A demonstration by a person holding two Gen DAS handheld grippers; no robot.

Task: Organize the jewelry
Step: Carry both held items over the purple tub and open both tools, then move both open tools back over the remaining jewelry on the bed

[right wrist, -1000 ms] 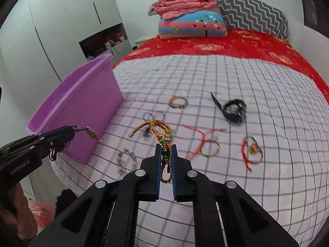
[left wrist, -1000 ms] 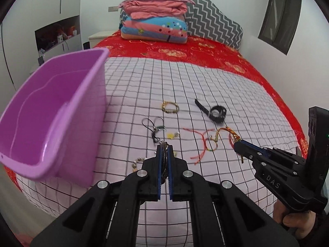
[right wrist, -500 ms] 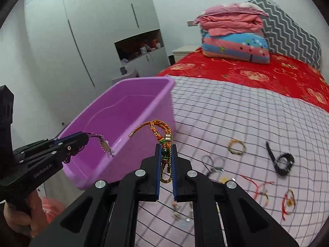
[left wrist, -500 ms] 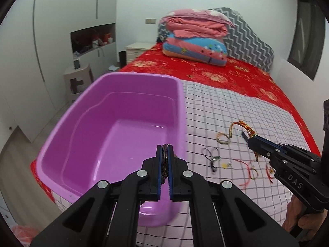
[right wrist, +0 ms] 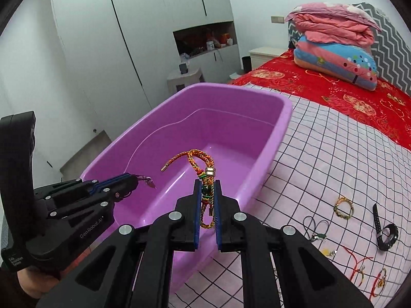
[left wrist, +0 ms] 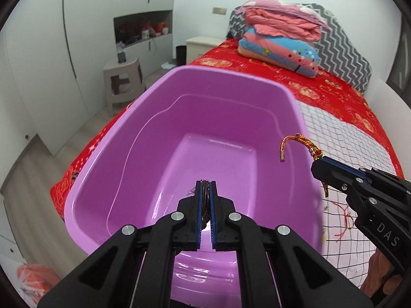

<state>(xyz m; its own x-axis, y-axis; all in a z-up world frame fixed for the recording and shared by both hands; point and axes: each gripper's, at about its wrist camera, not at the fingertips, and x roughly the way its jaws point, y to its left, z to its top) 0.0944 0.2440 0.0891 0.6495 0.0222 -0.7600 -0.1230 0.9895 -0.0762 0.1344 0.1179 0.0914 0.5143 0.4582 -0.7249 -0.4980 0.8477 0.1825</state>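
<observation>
Left gripper [left wrist: 205,183] clamped on dark metal chain piece [right wrist: 147,180], hanging over purple plastic tub [left wrist: 164,82]. Right gripper [right wrist: 206,184] clamped on orange-gold braided cord bracelet [right wrist: 199,157], above tub's near side. Best move, judged: centre both over smooth glossy tub floor, lower inside rim, then part jaws, so limp cord and chain drop clear of the tub wall. Other bracelets and black wristwatch [right wrist: 388,233] lie on checked bedsheet [right wrist: 334,154].
</observation>
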